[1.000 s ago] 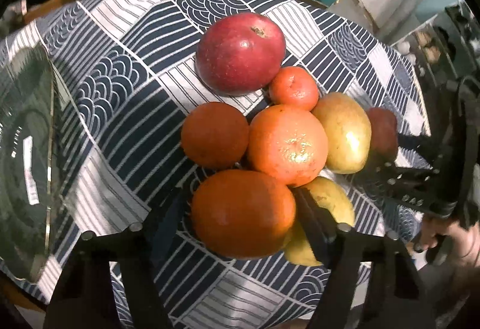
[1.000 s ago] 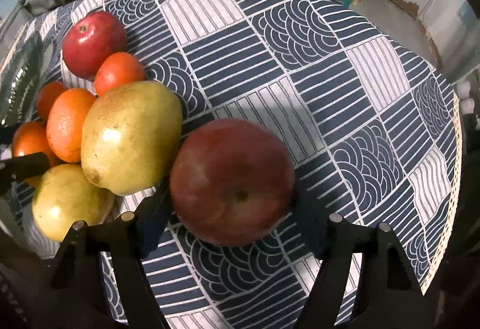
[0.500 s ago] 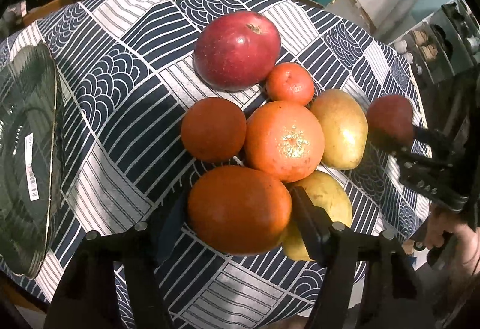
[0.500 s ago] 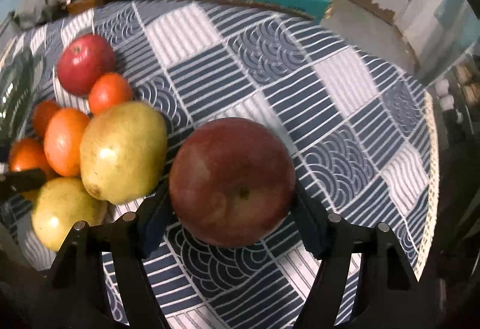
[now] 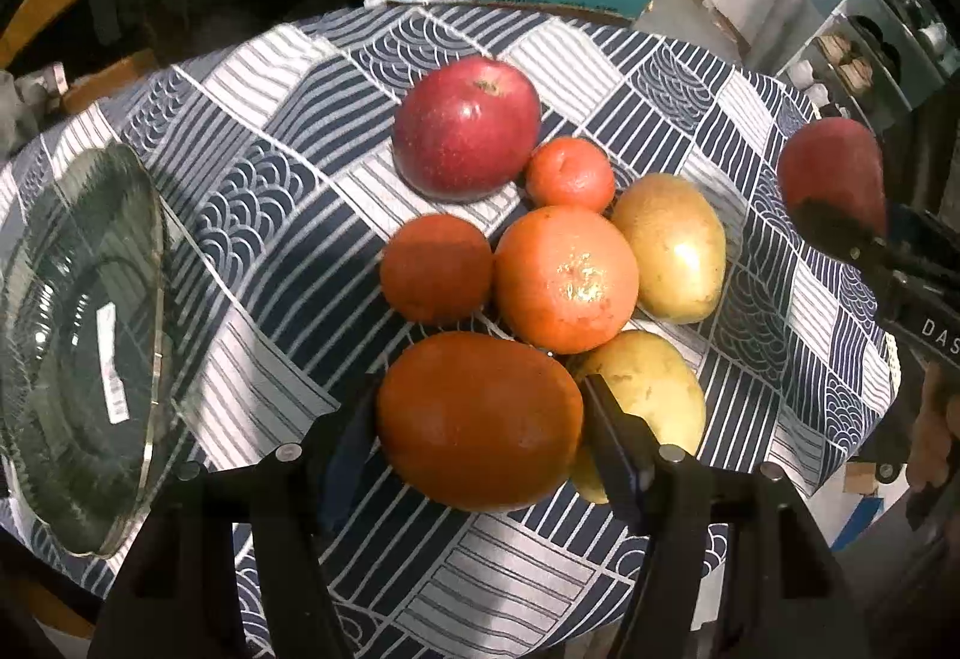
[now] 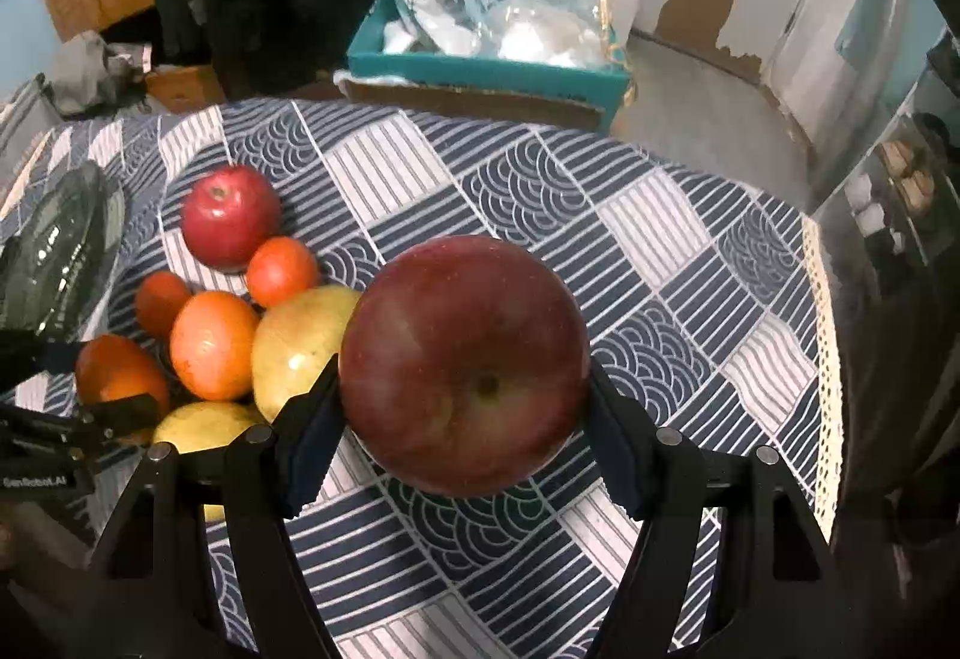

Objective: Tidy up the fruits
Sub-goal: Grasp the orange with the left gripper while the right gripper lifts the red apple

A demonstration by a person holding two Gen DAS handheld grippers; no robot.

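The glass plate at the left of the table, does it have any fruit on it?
No. In the left wrist view the glass plate shows only a white label, and the red apple lies apart on the tablecloth.

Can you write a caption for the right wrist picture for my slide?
The right gripper holds a big dark red apple above the blue-and-white patterned tablecloth.

We see a woven cloth (image 5: 288, 119) with a matt navy-and-white print covering the counter, a ribbed glossy glass plate (image 5: 78, 347) at left, waxy-shining apples (image 5: 468, 128), dimpled orange peel (image 5: 567, 278), and matt black plastic tool fingers (image 6: 618, 455).
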